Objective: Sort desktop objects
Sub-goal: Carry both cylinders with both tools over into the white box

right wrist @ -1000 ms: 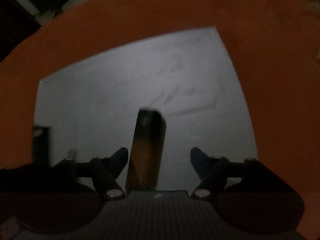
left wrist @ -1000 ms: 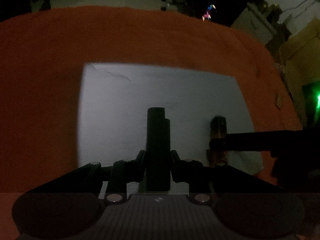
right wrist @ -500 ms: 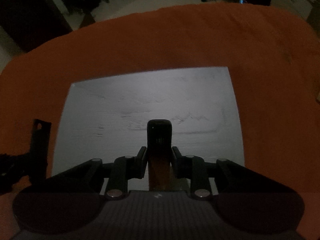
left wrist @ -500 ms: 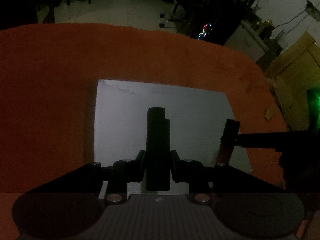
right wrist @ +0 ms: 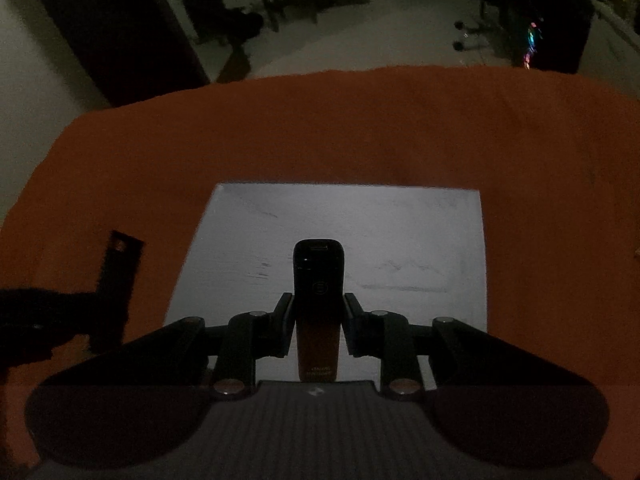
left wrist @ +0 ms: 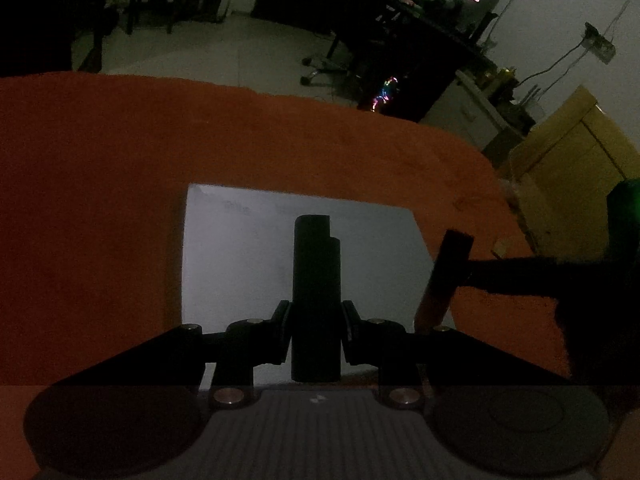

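Each hand-held gripper is clamped on a slim stick-like device, both lifted clear above the grey mat (right wrist: 400,232) on the orange-covered desk (right wrist: 320,128). The left hand-held gripper (left wrist: 316,330) pinches a dark two-stepped bar (left wrist: 316,280); the right hand-held gripper (right wrist: 318,328), whose jaws have just closed, grips a black-and-amber device (right wrist: 318,300) at mid-body. Both look rigid, light and smooth-sided, so a mid-length pinch seems safest against slipping. Nothing else lies on the mat; only the two held pieces might collide.

R gripper (right wrist: 316,330) clamps black-amber device (right wrist: 318,304) over sheet (right wrist: 400,240).
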The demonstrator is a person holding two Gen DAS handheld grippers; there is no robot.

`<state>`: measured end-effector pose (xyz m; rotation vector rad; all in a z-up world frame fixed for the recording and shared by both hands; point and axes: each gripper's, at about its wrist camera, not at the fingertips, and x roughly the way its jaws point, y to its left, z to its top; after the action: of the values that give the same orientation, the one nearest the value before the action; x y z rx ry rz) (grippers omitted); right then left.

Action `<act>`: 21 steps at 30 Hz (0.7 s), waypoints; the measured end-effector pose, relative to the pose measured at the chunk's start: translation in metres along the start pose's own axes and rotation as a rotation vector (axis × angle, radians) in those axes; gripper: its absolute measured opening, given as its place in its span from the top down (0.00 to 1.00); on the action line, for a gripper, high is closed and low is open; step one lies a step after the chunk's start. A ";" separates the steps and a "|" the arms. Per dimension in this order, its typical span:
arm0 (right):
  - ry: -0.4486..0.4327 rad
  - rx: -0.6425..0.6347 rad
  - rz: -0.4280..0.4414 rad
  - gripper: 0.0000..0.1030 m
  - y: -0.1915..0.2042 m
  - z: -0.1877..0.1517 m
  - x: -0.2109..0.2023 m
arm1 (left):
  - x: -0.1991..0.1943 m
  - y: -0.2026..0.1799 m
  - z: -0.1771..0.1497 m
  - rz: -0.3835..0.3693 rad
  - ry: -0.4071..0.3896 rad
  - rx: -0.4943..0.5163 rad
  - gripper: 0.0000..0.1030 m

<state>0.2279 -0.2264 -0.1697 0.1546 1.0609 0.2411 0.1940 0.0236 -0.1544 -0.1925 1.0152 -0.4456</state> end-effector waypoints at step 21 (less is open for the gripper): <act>0.136 -0.238 0.240 0.73 0.064 -0.124 -0.073 | -0.044 -0.028 -0.105 -0.185 0.178 0.068 0.80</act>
<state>0.0779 -0.1833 -0.1521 0.0509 1.1398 0.5988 0.0774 0.0230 -0.1644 -0.1892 1.1598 -0.6734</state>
